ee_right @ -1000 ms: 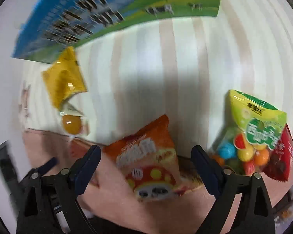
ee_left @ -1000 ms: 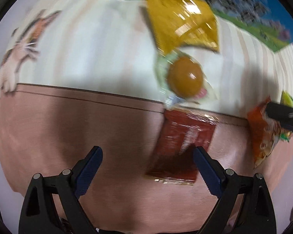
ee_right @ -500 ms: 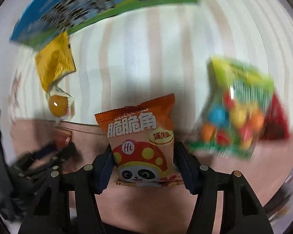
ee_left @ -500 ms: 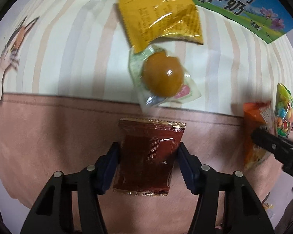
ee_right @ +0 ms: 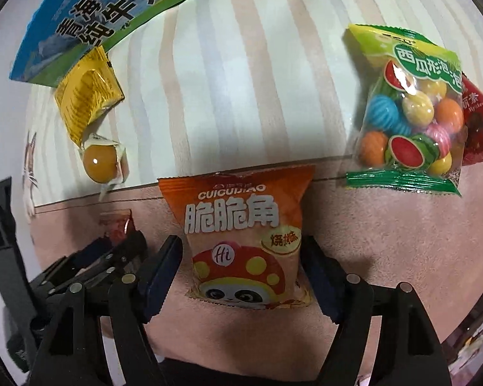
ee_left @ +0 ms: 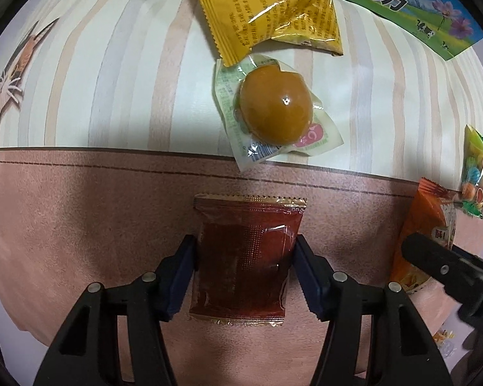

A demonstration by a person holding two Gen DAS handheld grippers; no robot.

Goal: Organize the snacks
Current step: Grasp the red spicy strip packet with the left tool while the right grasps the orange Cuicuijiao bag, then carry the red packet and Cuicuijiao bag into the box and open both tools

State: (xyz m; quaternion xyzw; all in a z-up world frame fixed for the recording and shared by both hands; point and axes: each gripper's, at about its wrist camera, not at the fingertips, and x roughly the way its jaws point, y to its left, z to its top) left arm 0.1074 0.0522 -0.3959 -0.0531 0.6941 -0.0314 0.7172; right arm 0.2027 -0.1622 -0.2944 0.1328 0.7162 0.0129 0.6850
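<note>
- Clear plastic wraps most of the snacks: in the clear wrapper we see one round amber sweet, and in the green-edged bag many coloured gum balls, some printed like watermelon.
- We cannot see inside the yellow packet, the red packet half under the green-edged bag, or the milk carton that lies flat at the far edge of the worktop.
- Between the pads of the left gripper lies the dark red sachet, flat on the pink-brown band of the worktop. The jaws stand narrow and both pads touch its side edges, so we read it as held. About half of the sachet sticks out beyond the fingertips, towards the amber sweet.
- Between the pads of the right gripper lies the orange snack bag, with a panda and a mushroom cap printed on it. These jaws are opening at this moment; the left pad stands just apart from the bag, and the right pad is at its edge, where we cannot tell if it touches.
- The two grippers are just beside each other, the left one at the left side of the orange snack bag.
</note>
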